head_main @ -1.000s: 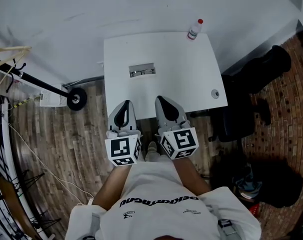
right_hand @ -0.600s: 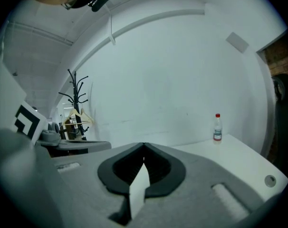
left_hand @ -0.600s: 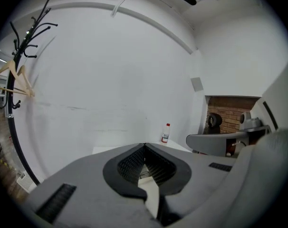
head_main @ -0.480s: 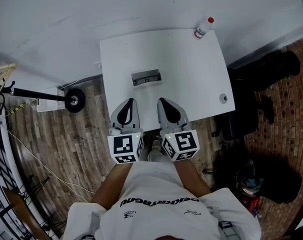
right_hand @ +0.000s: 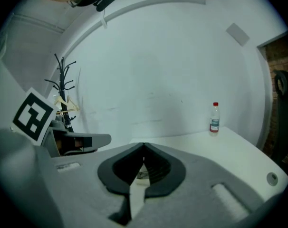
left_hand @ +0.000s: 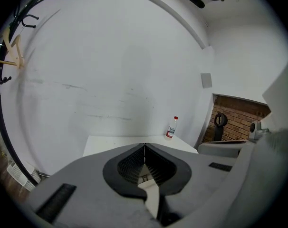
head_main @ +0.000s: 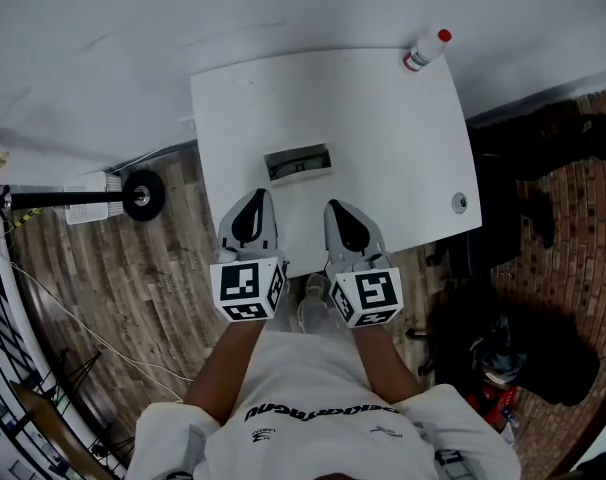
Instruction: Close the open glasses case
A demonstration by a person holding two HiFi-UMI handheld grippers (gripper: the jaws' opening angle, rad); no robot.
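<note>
Right now we hold both grippers side by side just below the middle of the head view, over the lower edge of the white table (head_main: pixel 383 118). The left gripper (head_main: pixel 256 198) has its jaws pressed together with nothing between them, and the right gripper (head_main: pixel 335 208) is the same, its tips meeting on empty air. The open glasses case (head_main: pixel 299 162) lies on the table just above the two grippers, at the centre of the frame, and neither touches it. A red-capped bottle (head_main: pixel 424 51) stands at the table's upper right corner.
</note>
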